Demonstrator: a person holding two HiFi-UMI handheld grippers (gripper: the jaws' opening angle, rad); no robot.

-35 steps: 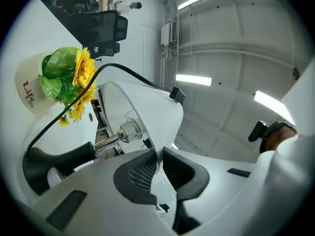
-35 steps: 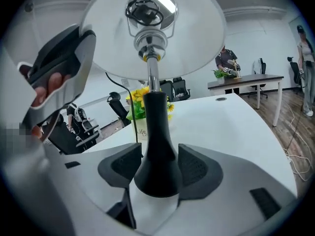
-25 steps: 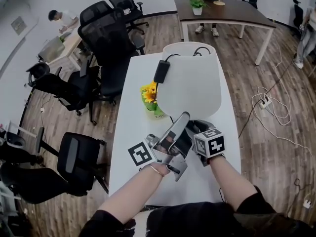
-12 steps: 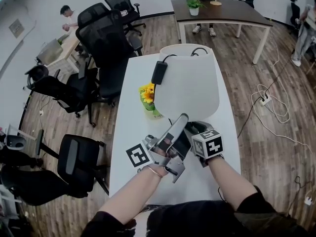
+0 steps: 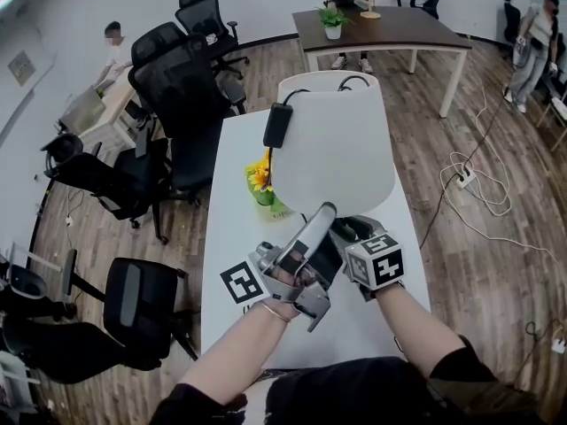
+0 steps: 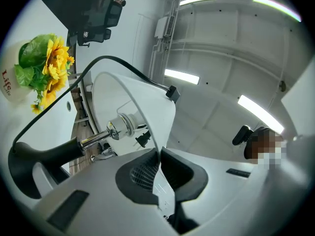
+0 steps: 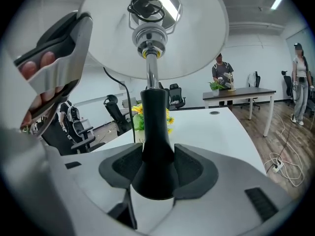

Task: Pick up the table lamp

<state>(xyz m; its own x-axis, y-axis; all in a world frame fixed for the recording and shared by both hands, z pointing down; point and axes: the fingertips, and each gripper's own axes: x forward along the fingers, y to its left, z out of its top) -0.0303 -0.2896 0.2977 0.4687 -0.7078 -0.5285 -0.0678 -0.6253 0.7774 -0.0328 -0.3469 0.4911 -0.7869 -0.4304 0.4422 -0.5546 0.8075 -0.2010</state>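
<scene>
Table lamp [image 5: 335, 149], white-shaded, black-stemmed: clamped at stem by right gripper [image 7: 156, 167], pinched at rim by left gripper [image 6: 159, 166]; risk of thin rim buckling.

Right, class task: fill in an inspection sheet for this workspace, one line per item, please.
Surface: white table, wood floor around it.
Job's things: table lamp, with white shade and black stem.
Clutter: potted sunflowers beside the lamp.
Grippers: left gripper shut on the shade's rim; right gripper shut on the stem.
Cables: lamp cable with black adapter; power strip and leads on the floor.
Surroundings: black office chairs, brown desk, a person standing.
</scene>
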